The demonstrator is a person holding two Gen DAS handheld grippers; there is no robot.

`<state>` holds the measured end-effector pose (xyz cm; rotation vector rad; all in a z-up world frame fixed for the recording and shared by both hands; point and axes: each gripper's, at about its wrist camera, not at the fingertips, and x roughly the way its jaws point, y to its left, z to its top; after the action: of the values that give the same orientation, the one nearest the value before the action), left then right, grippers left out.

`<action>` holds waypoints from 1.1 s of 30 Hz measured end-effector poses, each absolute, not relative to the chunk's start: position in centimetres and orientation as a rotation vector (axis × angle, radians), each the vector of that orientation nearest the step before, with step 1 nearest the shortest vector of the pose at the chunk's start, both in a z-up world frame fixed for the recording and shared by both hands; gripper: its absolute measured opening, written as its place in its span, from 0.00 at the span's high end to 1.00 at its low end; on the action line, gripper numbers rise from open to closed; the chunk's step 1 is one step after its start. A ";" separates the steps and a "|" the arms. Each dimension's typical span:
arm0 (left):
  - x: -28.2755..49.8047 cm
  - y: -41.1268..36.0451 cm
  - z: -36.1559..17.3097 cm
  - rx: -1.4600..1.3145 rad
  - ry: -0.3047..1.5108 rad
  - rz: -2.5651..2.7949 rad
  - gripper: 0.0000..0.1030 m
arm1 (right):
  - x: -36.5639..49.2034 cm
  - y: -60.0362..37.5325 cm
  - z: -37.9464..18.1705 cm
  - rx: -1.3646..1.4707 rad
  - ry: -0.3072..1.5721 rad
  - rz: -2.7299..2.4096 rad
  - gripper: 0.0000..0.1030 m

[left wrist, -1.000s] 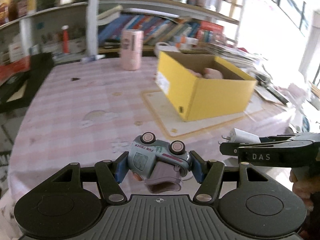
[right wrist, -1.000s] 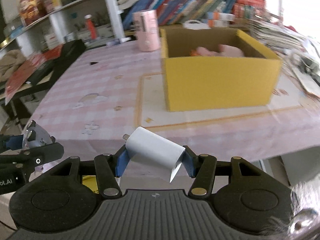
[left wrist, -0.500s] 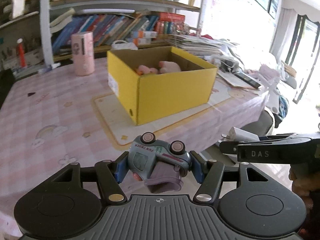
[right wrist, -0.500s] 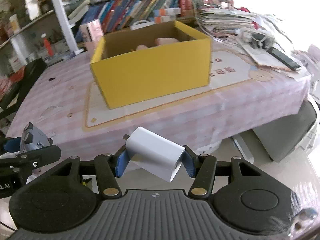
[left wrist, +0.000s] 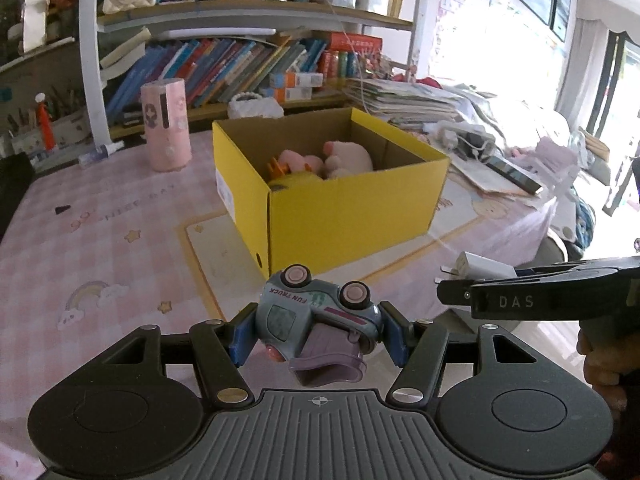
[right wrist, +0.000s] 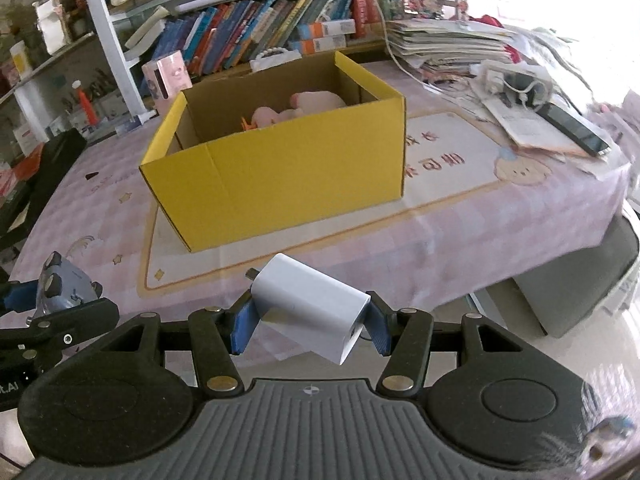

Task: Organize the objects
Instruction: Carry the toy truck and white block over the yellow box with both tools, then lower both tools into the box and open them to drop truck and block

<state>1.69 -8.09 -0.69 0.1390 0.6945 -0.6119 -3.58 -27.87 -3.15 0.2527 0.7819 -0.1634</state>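
My left gripper (left wrist: 316,332) is shut on a grey-blue toy truck (left wrist: 316,314) held upside down, wheels up, above the table's near edge. My right gripper (right wrist: 310,320) is shut on a white charger plug (right wrist: 310,308), held off the table's front edge. The open yellow box (left wrist: 348,204) stands on a cream mat ahead of both grippers; it also shows in the right wrist view (right wrist: 280,172). Pink plush toys (left wrist: 344,156) and something yellow lie inside it. The right gripper shows at the right in the left wrist view (left wrist: 444,292), the left gripper at the left in the right wrist view (right wrist: 60,300).
A pink cylinder (left wrist: 166,124) stands behind the box to the left. Bookshelves (left wrist: 240,64) line the back. Stacked papers (right wrist: 452,46) and a phone (right wrist: 576,128) lie at the table's right. A pink checked cloth (left wrist: 100,240) covers the table. A grey seat (right wrist: 580,280) sits below the right edge.
Both grippers have swung right and risen, so the yellow box now sits more centred and I see further into it. Both keep hold of their objects.
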 end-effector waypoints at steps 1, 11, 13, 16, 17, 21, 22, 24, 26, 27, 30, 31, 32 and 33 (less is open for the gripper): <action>2.0 -8.3 -0.6 0.137 0.689 -0.606 0.40 | -3.2 -28.1 -3.1 0.249 0.782 -0.157 0.48; 5.1 -11.2 2.4 0.112 0.552 -0.579 0.40 | 0.0 -31.0 0.0 0.180 0.623 -0.134 0.48; 6.1 -12.2 3.0 0.107 0.526 -0.577 0.40 | 1.0 -31.7 0.8 0.157 0.587 -0.122 0.48; 7.6 -13.7 3.7 0.098 0.499 -0.568 0.40 | 3.0 -32.6 1.8 0.124 0.545 -0.098 0.48; 8.2 -14.2 3.9 0.094 0.493 -0.562 0.40 | 3.7 -32.9 2.0 0.113 0.536 -0.090 0.48; 10.0 -15.8 4.2 0.091 0.482 -0.540 0.40 | 6.6 -34.0 2.1 0.065 0.522 -0.055 0.48; 10.5 -16.2 4.2 0.092 0.486 -0.533 0.40 | 7.4 -34.1 1.9 0.050 0.529 -0.043 0.48; 11.2 -16.9 3.8 0.095 0.499 -0.519 0.40 | 8.9 -34.5 1.3 0.029 0.553 -0.016 0.48; 12.0 -17.6 3.5 0.093 0.515 -0.505 0.40 | 10.4 -34.8 0.5 0.009 0.589 0.018 0.48; 12.4 -18.0 3.4 0.093 0.521 -0.499 0.40 | 11.2 -34.9 0.1 -0.002 0.611 0.036 0.48; 13.5 -19.0 3.0 0.095 0.537 -0.486 0.40 | 13.1 -34.9 -1.2 -0.030 0.681 0.086 0.48; 13.9 -19.4 2.8 0.096 0.544 -0.481 0.40 | 13.7 -34.9 -1.7 -0.036 0.703 0.102 0.48; 14.3 -19.7 2.6 0.097 0.550 -0.477 0.40 | 14.3 -34.9 -2.1 -0.043 0.724 0.118 0.48; 14.7 -20.0 2.5 0.098 0.557 -0.474 0.40 | 14.7 -34.8 -2.5 -0.048 0.741 0.133 0.48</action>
<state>14.68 -20.00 2.45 0.0979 0.5567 -0.4743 14.72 -34.81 -2.47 -0.0482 0.7414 0.1327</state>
